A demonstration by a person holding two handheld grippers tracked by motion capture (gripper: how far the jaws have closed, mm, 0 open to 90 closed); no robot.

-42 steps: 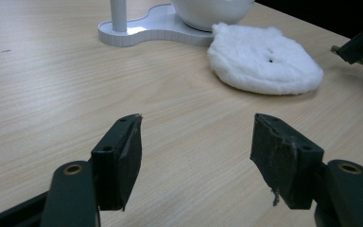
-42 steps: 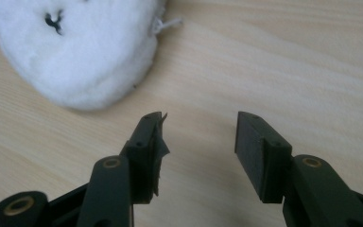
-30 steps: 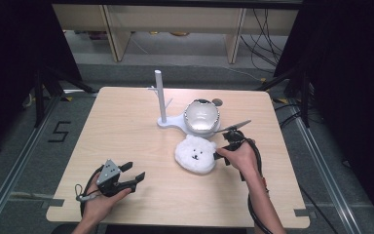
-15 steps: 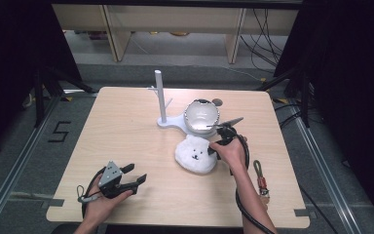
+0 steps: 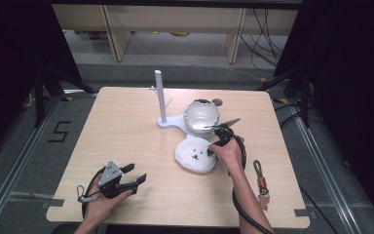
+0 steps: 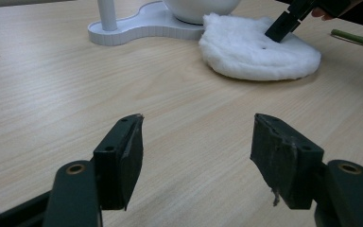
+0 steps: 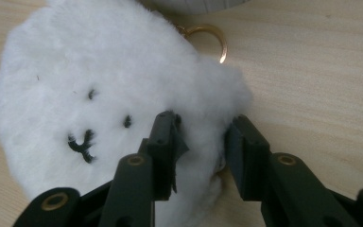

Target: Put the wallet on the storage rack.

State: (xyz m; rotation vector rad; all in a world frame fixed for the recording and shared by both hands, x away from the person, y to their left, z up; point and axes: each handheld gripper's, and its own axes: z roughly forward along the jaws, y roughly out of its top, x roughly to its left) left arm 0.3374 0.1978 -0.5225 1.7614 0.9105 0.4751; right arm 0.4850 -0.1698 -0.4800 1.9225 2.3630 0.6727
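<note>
From above, the right gripper [image 5: 217,141] sits down on the near edge of the white plush bear face [image 5: 195,154], while the left gripper [image 5: 131,179] rests well apart. Its own view shows jaws wide, holding nothing. The right gripper's view shows jaws straddling the plush's edge [image 7: 123,109], partly closed, not yet pinching.

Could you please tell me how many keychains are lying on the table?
2: the white plush bear near the table's middle, with the right hand-held gripper at its edge, and a green strap keychain near the right edge.
</note>
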